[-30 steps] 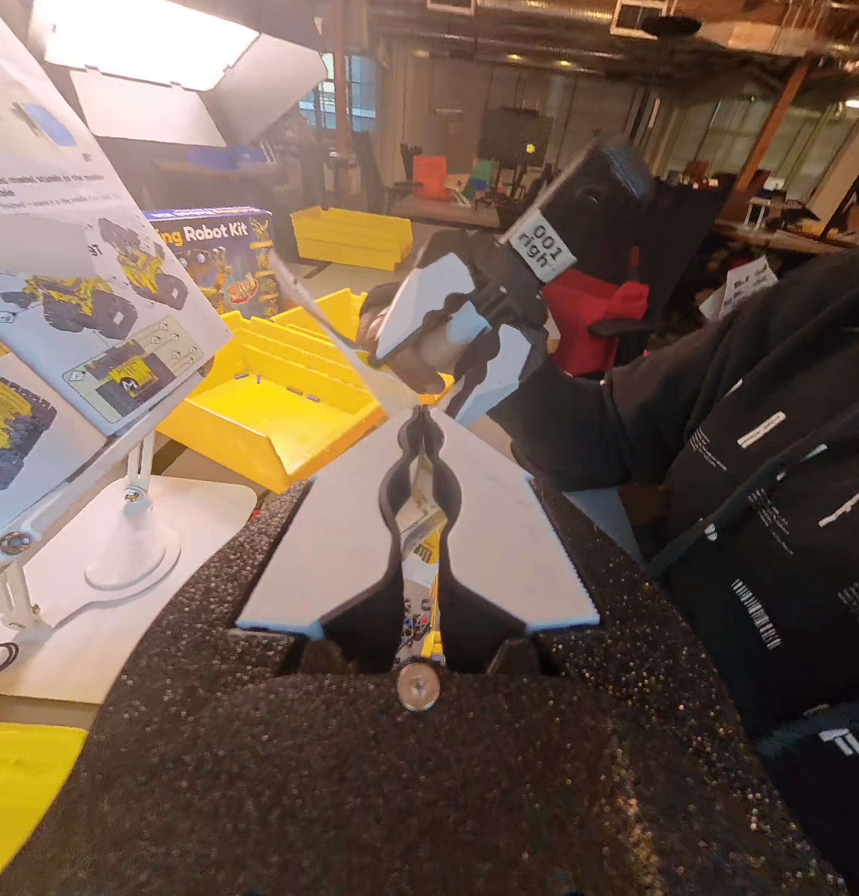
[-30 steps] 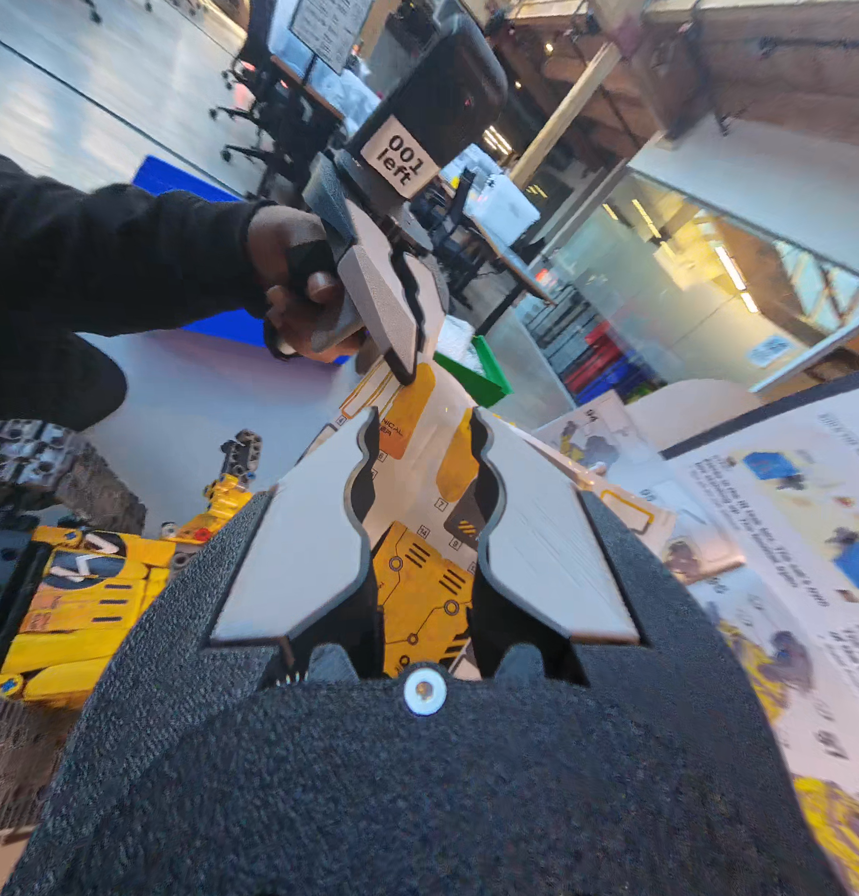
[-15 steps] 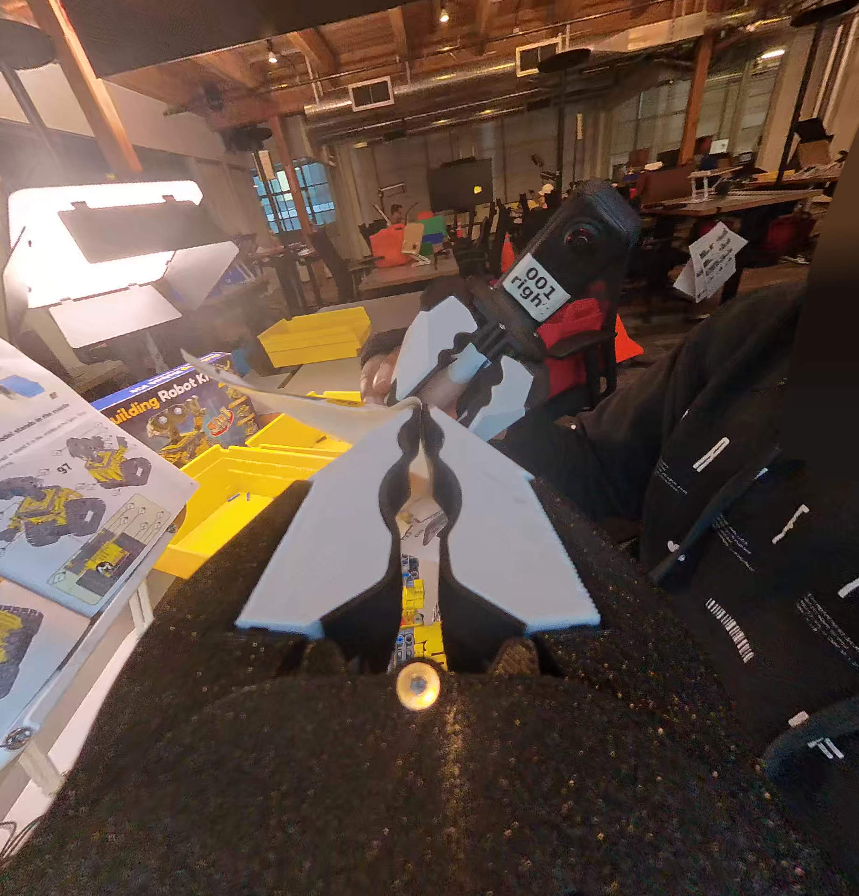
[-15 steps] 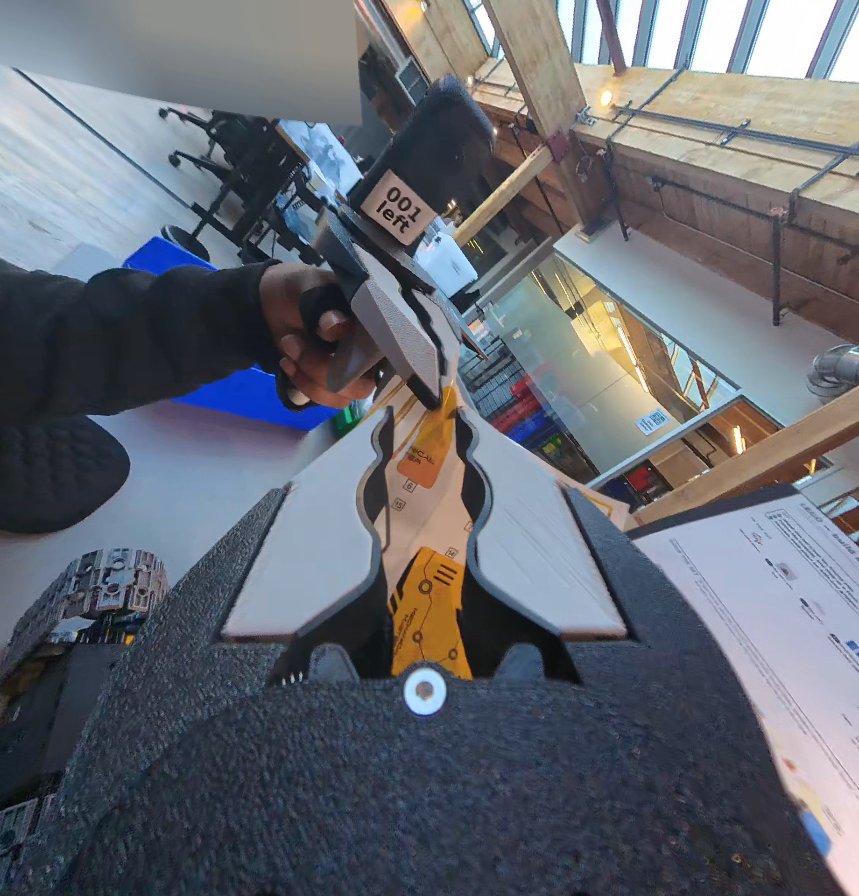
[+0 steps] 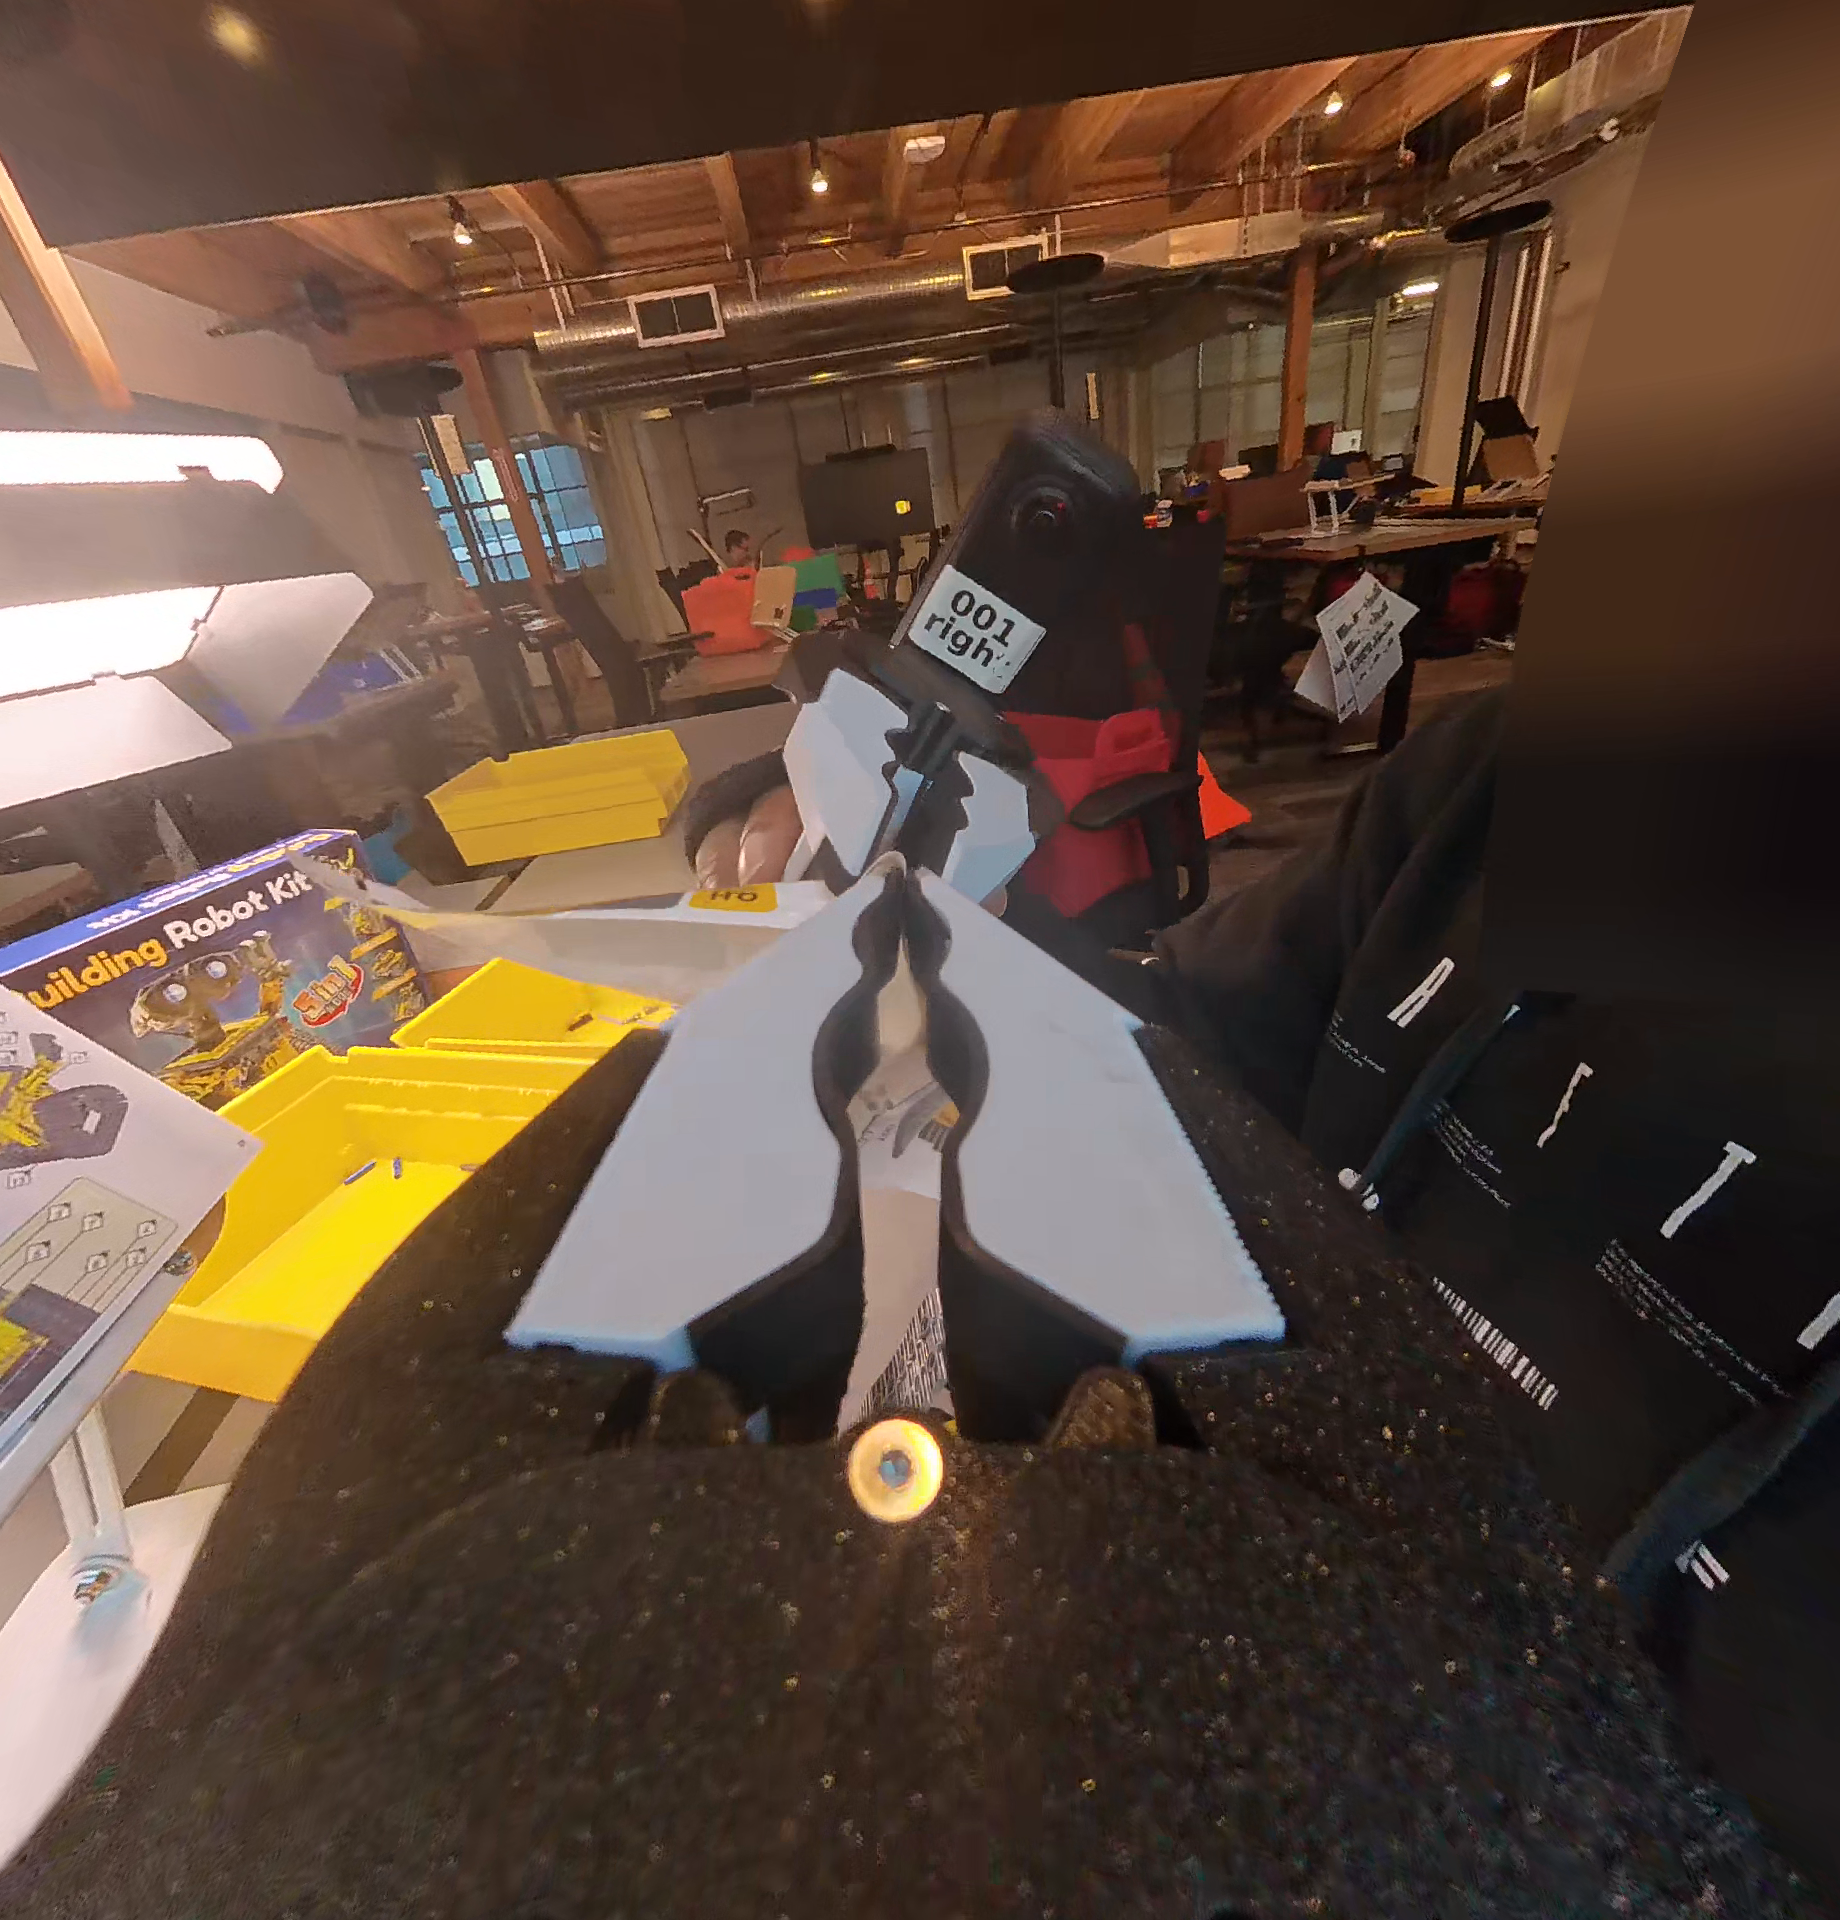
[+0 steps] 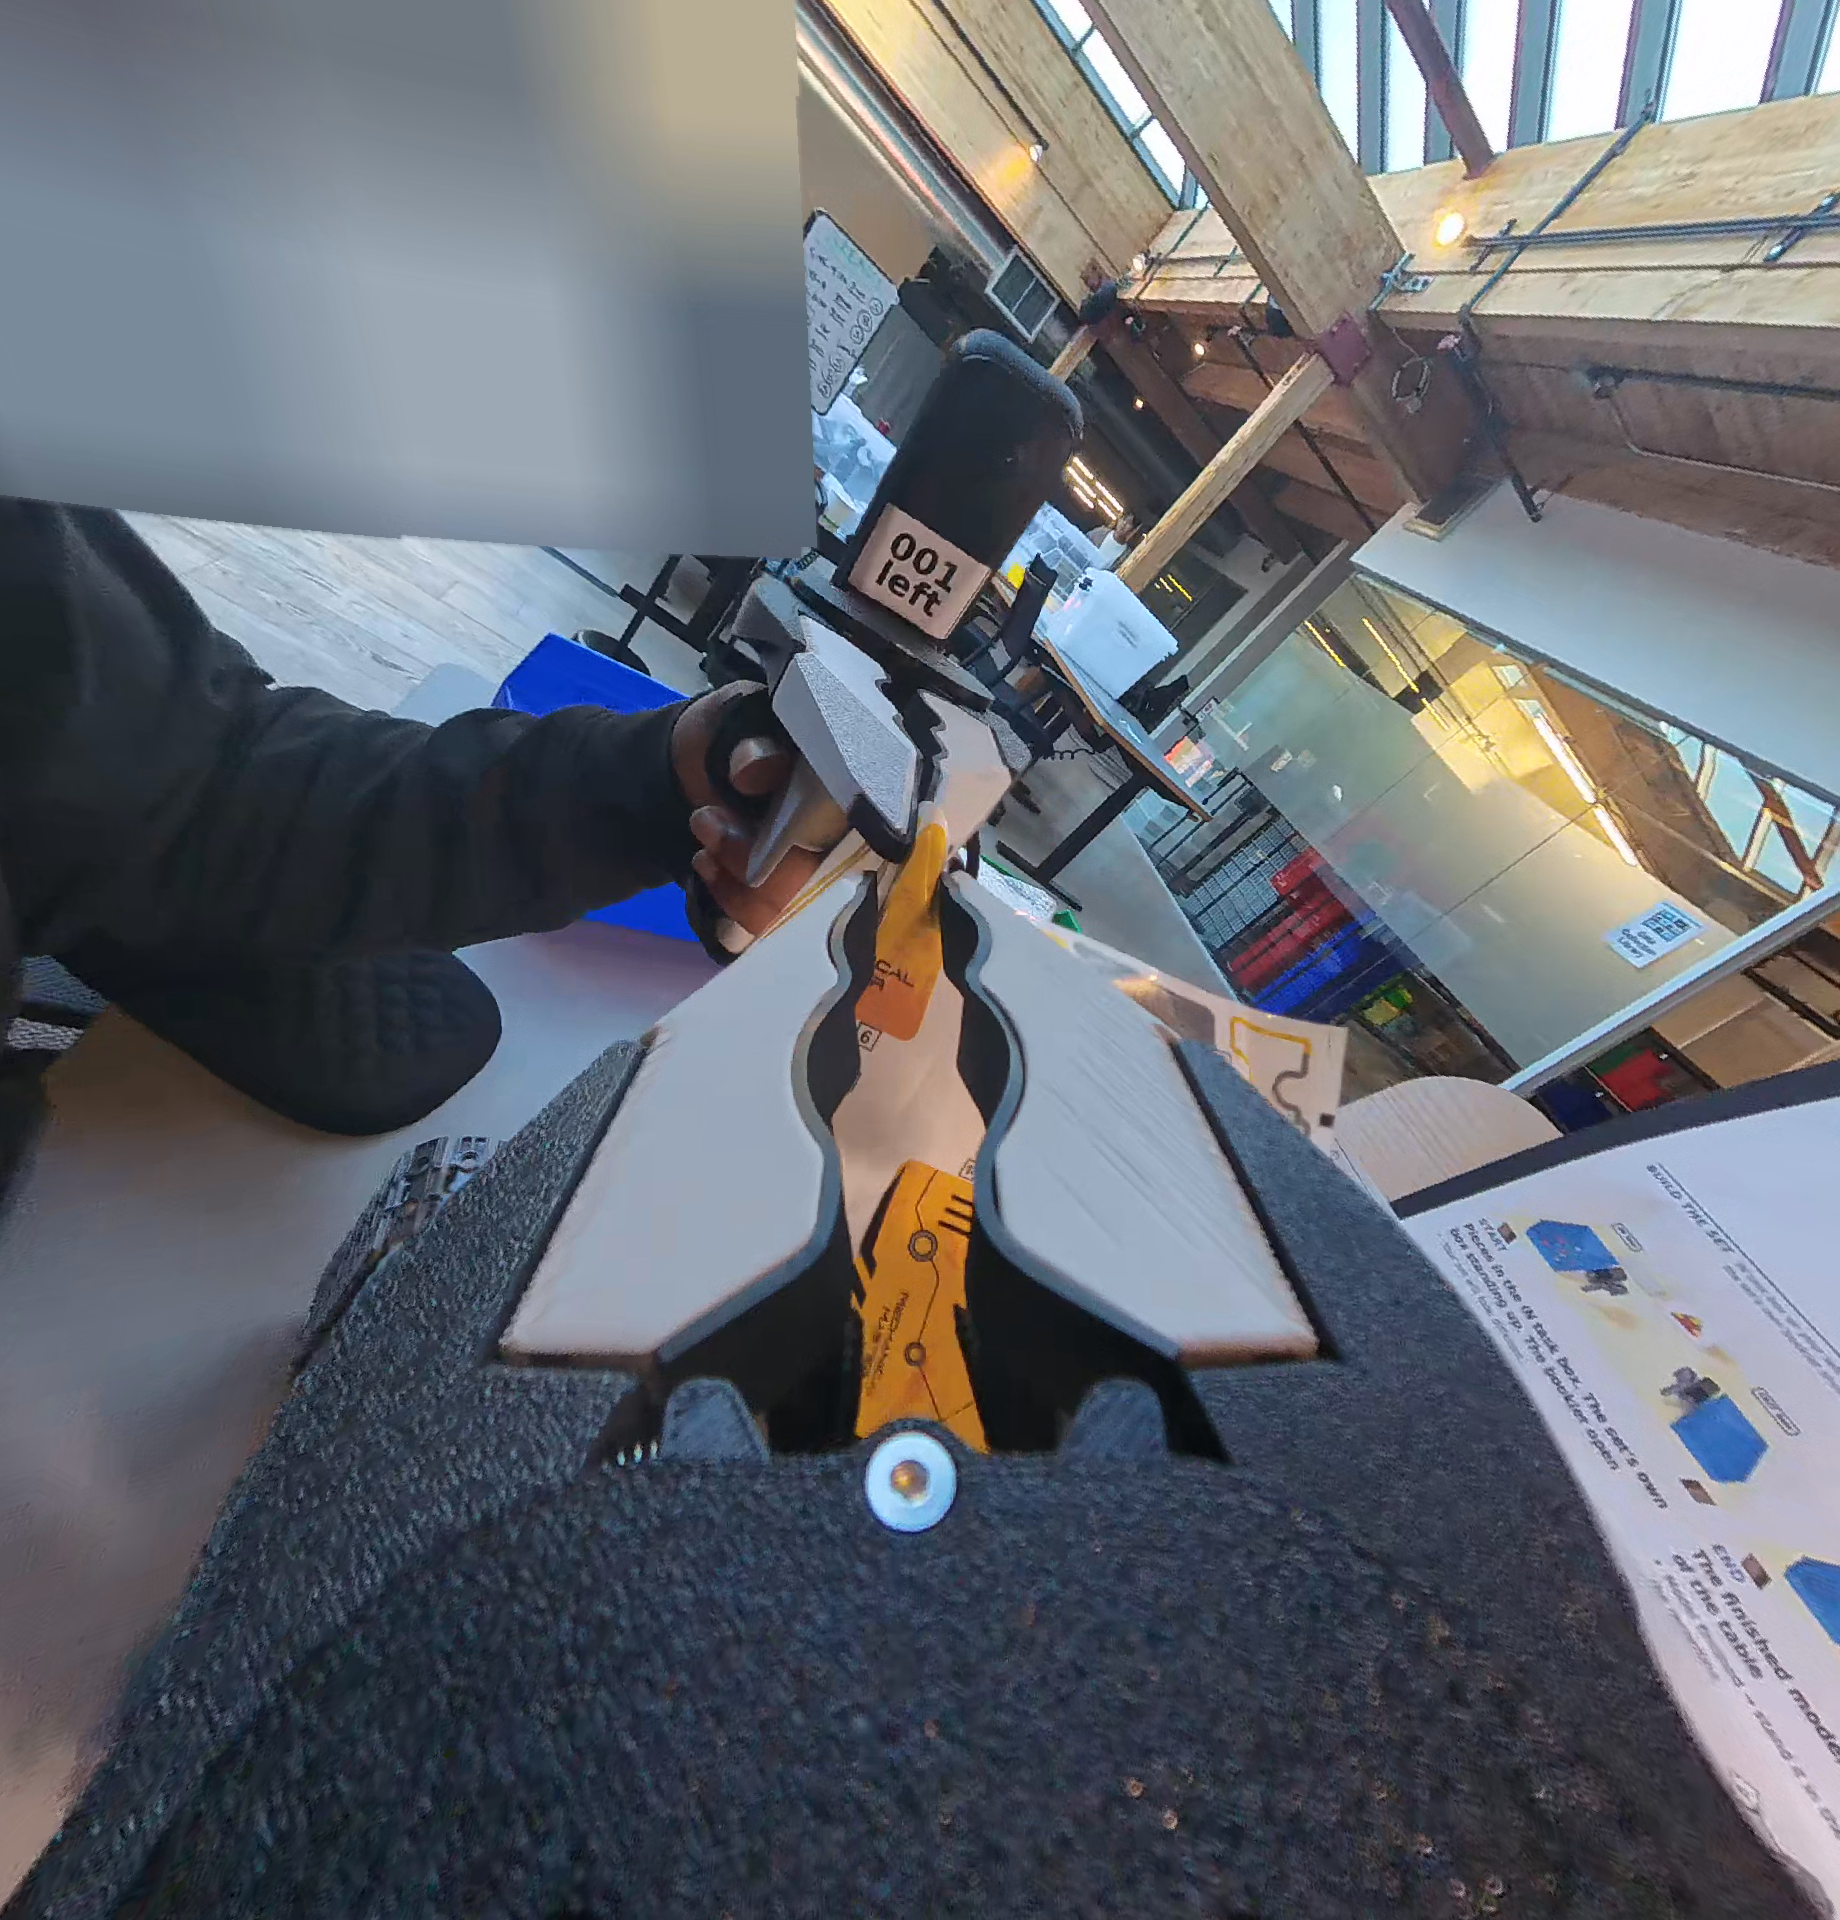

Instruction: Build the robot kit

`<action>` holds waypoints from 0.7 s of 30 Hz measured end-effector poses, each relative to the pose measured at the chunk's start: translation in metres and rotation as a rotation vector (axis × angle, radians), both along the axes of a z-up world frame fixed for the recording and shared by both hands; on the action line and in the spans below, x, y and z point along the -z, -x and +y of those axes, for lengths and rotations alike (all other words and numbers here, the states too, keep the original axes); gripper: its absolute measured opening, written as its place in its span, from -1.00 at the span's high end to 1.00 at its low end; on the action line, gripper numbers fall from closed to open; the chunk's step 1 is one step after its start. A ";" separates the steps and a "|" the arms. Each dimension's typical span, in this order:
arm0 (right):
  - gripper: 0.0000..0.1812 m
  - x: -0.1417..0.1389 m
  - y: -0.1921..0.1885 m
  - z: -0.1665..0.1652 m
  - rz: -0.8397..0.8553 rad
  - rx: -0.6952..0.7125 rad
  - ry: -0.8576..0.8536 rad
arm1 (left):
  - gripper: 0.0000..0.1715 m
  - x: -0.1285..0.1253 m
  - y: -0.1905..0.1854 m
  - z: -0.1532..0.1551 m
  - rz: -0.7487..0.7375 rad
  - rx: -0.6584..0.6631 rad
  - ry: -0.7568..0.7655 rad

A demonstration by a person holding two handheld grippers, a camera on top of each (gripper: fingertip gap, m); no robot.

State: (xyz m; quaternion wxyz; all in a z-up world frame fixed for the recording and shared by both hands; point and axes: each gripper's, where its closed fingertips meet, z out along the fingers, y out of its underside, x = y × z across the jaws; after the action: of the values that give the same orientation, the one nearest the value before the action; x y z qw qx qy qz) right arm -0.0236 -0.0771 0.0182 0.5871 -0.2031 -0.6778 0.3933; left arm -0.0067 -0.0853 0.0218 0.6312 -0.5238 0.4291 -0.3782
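Both grippers are pinching the same thing here: a white sticker sheet point(image 6: 900, 997) with yellow and orange decals printed on it. In the right wrist view the right gripper point(image 6: 911, 883) has its fingers brought together at the tips on the sheet, which runs back between them towards 6 o'clock. The left gripper point(image 6: 921, 821) comes in from 12 o'clock, tip to tip with it, and grips the sheet's far edge – a hand point(image 6: 734, 821) in a black sleeve holds it from 9 o'clock.

Left wrist view, same story from the other side: the left gripper point(image 5: 900, 883) is closed on the sheet point(image 5: 900, 1153), the paper spreads out flat towards 10 o'clock, and the right gripper point(image 5: 911, 821) sits just past the tips at 12 o'clock.

Around them: yellow parts bins point(image 5: 344, 1174) at 9 o'clock with a boxed robot kit point(image 5: 209, 956) just behind, an instruction booklet point(image 5: 54, 1195) on a stand at the far left, and a lit light panel point(image 5: 116, 623) at 10 o'clock. In the right view another printed instruction page point(image 6: 1674, 1382) lies at 4 o'clock – and a strip of grey tank tread point(image 6: 407, 1195) pokes out at 8 o'clock on the table point(image 6: 168, 1247)
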 end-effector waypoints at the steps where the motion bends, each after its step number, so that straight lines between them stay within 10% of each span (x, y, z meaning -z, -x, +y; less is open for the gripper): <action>1: 0.88 -0.001 -0.001 -0.001 0.001 -0.007 0.002 | 1.00 0.000 -0.001 -0.002 0.007 0.002 -0.009; 14: 0.93 -0.001 -0.007 -0.027 -0.123 -0.429 0.372 | 1.00 -0.002 0.001 -0.021 0.084 -0.012 -0.158; 21: 0.82 -0.002 0.005 0.004 0.020 -0.044 0.045 | 1.00 -0.002 0.017 0.007 0.055 -0.145 -0.051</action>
State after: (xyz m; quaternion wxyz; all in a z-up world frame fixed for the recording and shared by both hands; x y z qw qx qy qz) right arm -0.0287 -0.0728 0.0200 0.5805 -0.1973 -0.6670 0.4233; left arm -0.0241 -0.0780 0.0236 0.6579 -0.5477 0.4168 -0.3059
